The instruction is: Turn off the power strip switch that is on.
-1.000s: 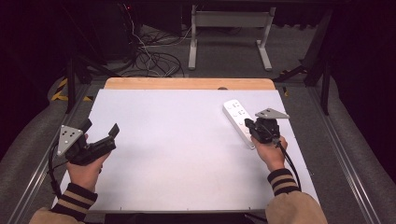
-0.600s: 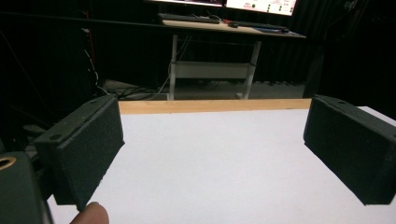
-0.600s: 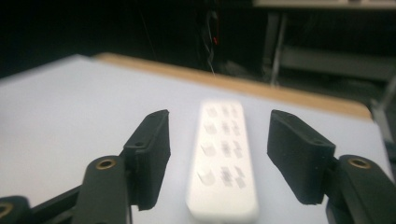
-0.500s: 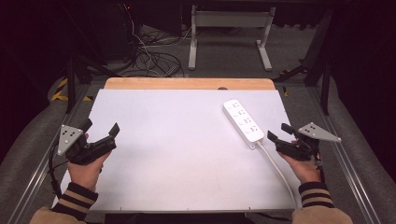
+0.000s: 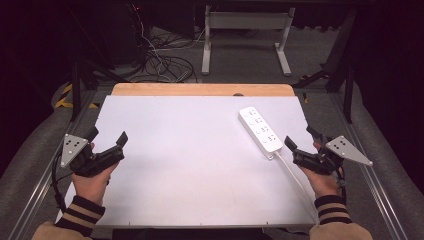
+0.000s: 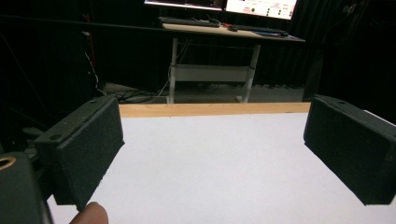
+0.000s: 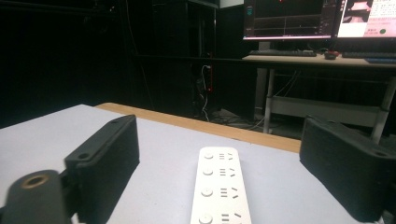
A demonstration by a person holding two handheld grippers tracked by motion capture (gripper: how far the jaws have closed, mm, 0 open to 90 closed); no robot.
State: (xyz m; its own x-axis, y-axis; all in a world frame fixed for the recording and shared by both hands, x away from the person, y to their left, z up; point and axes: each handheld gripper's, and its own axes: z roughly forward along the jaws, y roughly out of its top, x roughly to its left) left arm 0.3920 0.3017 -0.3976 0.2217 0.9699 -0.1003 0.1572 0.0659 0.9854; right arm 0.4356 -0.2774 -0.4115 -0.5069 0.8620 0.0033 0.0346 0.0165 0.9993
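A white power strip (image 5: pixel 260 129) lies flat on the right part of the white table (image 5: pixel 190 150), and its white cable (image 5: pixel 292 175) runs toward the near edge. My right gripper (image 5: pixel 301 137) is open just right of the strip's near end and holds nothing. In the right gripper view the power strip (image 7: pixel 219 186) lies ahead, between the wide-apart jaws. My left gripper (image 5: pixel 107 136) is open over the table's left side with nothing between its fingers. In the left gripper view, bare table (image 6: pixel 215 163) shows between the jaws.
A wooden strip (image 5: pixel 200 90) borders the table's far edge. Metal rails (image 5: pixel 370 185) run along both sides of the table. Behind it are desk legs (image 5: pixel 245 30) and loose cables (image 5: pixel 165 60) on the floor. A desk with monitors (image 7: pixel 327 18) stands farther off.
My right gripper has drawn back from the power strip's near end to the table's right edge. The strip stays in place. My left gripper has not moved.
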